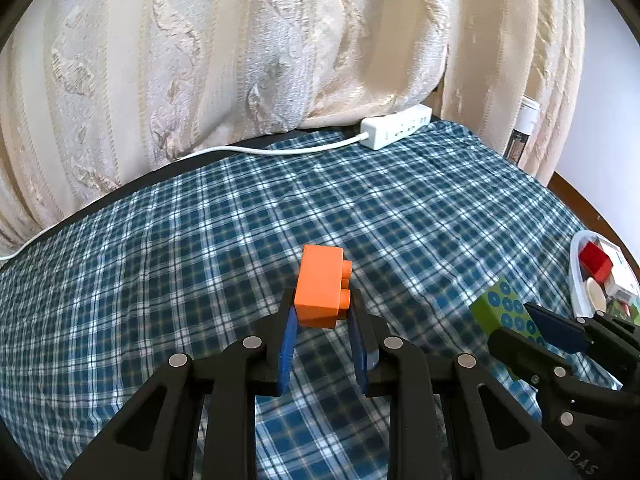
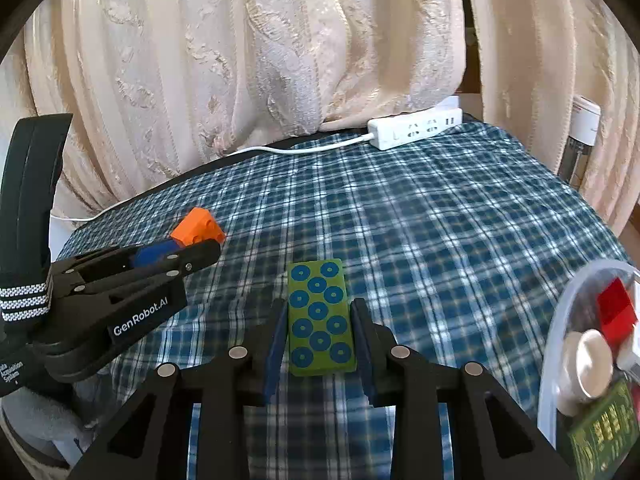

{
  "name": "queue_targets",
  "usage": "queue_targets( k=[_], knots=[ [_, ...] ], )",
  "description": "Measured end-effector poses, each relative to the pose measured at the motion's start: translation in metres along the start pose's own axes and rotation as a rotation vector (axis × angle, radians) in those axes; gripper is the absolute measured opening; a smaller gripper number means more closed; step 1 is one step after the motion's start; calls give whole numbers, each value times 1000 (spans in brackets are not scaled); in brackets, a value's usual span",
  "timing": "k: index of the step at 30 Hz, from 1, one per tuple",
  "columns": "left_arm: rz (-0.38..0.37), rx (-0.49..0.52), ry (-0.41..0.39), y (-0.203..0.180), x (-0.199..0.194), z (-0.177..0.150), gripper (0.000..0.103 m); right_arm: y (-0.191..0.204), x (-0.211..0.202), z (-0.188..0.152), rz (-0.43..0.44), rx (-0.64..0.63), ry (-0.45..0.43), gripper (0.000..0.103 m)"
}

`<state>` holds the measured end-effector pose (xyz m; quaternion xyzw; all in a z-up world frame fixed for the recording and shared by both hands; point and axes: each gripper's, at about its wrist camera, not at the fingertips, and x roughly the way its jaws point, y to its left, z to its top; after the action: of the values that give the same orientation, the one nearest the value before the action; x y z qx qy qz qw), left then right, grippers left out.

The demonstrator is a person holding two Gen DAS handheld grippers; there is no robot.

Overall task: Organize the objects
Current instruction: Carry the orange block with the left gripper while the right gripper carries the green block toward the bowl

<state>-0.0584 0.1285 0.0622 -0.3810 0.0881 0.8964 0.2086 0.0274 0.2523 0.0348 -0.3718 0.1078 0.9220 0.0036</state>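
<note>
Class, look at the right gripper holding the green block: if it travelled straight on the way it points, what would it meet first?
Probably the blue plaid cloth; the right gripper, shut on the green dotted block, points downward at bare fabric, though depth is unclear.

We're in a home room. Cream brocade curtains (image 1: 240, 60) hang behind a plaid-covered desk (image 1: 400, 208). White power strip (image 2: 416, 128) sits at its back edge.

Clear tub (image 2: 560, 320) cut off, blurred

Both grippers are black plastic with blue pads (image 1: 286, 344) and round silver rivets (image 2: 239, 352). The left gripper (image 2: 196, 250) carries white "GenRobot.AI" lettering. A black strap with white stripes (image 2: 24, 298) wraps its handle.
</note>
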Motion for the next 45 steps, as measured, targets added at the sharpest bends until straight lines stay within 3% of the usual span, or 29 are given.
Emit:
queue_targets(
  k=[24, 35, 45],
  knots=[
    [-64, 123, -15, -61, -19, -9, 25, -67, -95, -33, -113, 132, -139, 33],
    [-101, 171, -7, -101, -22, -8, 25, -127, -136, -55, -192, 263, -196, 33],
    [-147, 208, -6, -141, -26, -5, 25, -167, -147, -77, -242, 340, -194, 33]
  ],
)
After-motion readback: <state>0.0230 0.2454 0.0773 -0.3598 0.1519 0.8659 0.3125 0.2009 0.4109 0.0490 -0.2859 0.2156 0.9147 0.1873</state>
